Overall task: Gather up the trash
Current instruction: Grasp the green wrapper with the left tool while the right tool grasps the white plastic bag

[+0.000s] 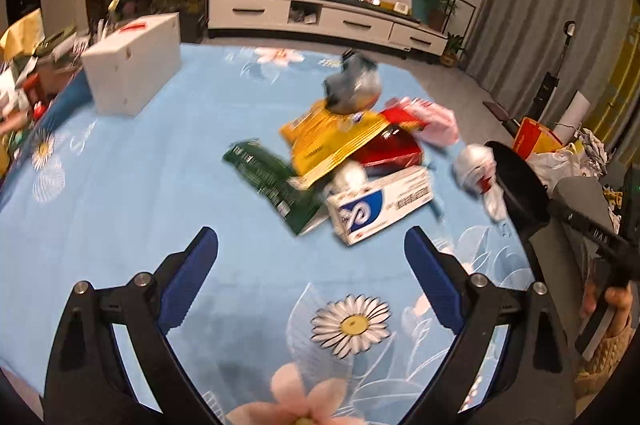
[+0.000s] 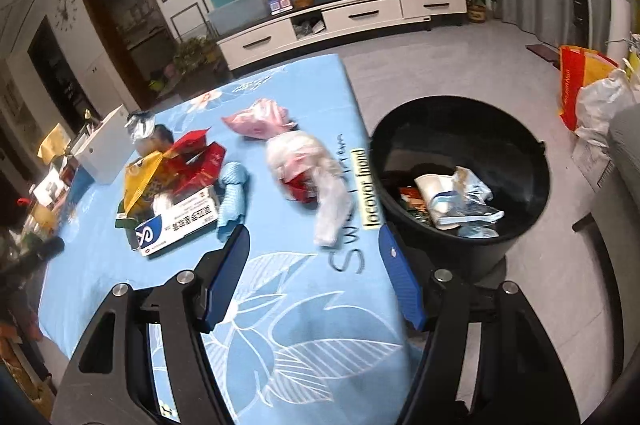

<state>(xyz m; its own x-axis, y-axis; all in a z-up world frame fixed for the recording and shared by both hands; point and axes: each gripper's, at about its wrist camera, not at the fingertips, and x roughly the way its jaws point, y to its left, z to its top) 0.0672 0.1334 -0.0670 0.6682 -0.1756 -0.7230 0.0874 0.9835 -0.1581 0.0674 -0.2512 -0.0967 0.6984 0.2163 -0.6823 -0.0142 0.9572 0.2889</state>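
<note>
Between picks: left gripper (image 1: 310, 253) is spread wide, right gripper (image 2: 314, 257) partly spread, nothing held by either. Trash pile (image 1: 340, 153) is left on the table (image 1: 140, 185); bin (image 2: 460, 145) sits beside it, partly filled. Next: one item must be approached and clamped.

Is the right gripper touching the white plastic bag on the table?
Apart. The right wrist view shows the right gripper open, with bare blue cloth between its fingertips and the white plastic bag.

Both wrists angled down over table (image 1: 120, 185)
</note>
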